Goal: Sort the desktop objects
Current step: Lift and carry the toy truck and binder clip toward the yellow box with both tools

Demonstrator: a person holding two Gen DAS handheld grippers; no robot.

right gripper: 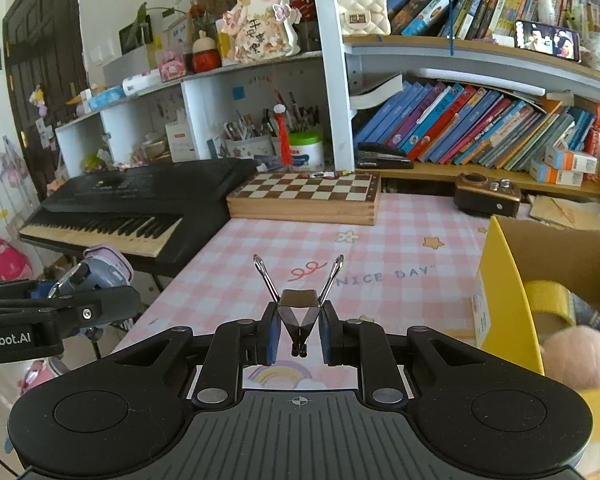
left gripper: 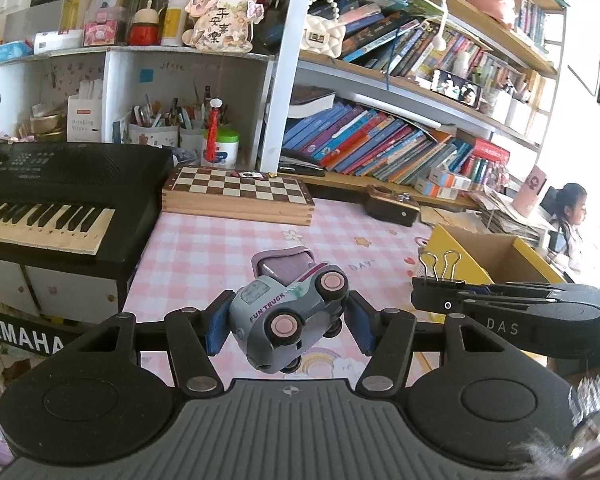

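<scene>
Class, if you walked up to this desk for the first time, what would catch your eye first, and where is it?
First, the grey toy truck with pink wheels, clamped on its side in the left gripper above the pink checked tablecloth. Beside it, the right gripper pinches a black binder clip, its wire handles splayed upward. At the right stands an open yellow cardboard box; a black keyboard lies left.

I am seeing a grey-blue plastic toy truck [left gripper: 288, 314] with pink wheels and a lilac bed hanging tipped on its side above the desk's near edge. A black metal binder clip [right gripper: 299, 312] is sitting airborne beside it, silver handles splaying upward.
</scene>
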